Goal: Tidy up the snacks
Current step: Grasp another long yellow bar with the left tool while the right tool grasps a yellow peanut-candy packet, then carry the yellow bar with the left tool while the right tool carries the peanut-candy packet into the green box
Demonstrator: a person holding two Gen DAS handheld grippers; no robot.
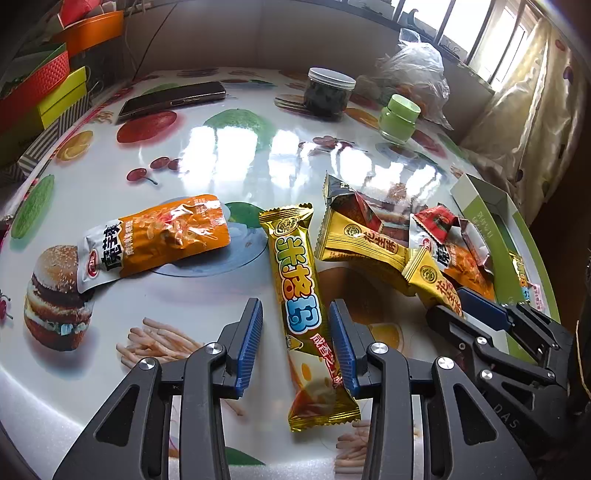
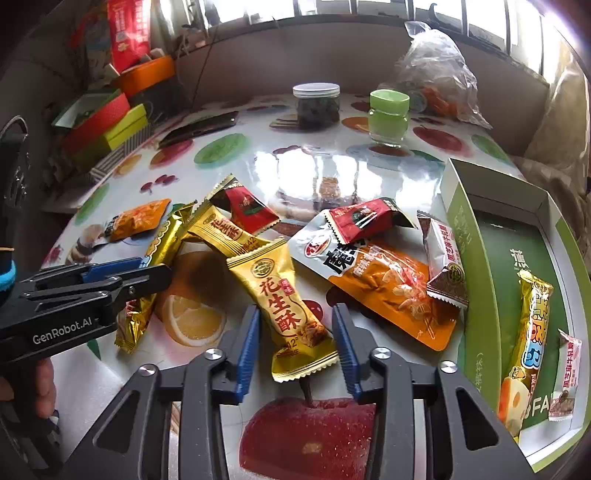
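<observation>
A glossy fruit-print table (image 1: 229, 155) sits beneath a bright window (image 1: 480, 33). Both grippers stand open: the left gripper (image 1: 295, 325) straddles a gold snack bar (image 1: 295, 295), the right gripper (image 2: 295, 328) a peanut-crisp packet (image 2: 284, 302), beside the green box (image 2: 476, 236).

Sunlit windows (image 1: 480, 33) glare on the fruit-print table (image 1: 229, 155).

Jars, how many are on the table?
2. The dark-filled jar with a white lid stands far back; the green jar stands right of it. The plastic bag may hide more.
</observation>
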